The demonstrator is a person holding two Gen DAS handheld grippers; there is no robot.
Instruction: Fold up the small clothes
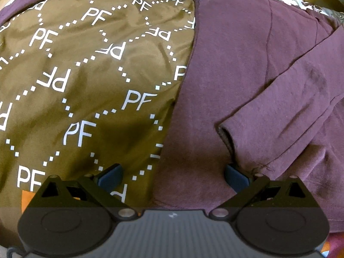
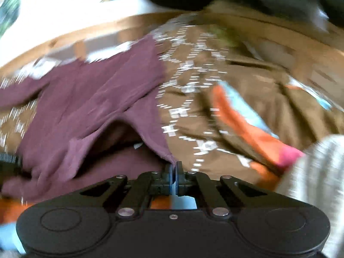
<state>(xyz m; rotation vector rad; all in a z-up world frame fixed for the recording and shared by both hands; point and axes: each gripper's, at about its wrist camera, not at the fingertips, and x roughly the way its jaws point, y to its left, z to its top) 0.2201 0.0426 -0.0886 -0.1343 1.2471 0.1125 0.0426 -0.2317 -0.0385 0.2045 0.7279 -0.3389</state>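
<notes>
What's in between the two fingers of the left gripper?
In the left wrist view, the open left gripper has the purple shirt's edge between its fingers, meeting the brown PF cloth.

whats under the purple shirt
The purple shirt lies on a brown PF-print cloth. What the cloth and shirt cover cannot be seen.

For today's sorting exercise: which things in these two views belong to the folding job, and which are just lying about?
Part of the job:
- purple shirt, a corner pinched by the right gripper
- left gripper, open over the shirt

Just lying about:
- brown PF cloth under the shirt
- orange fabric
- grey knit
- wooden edge
</notes>
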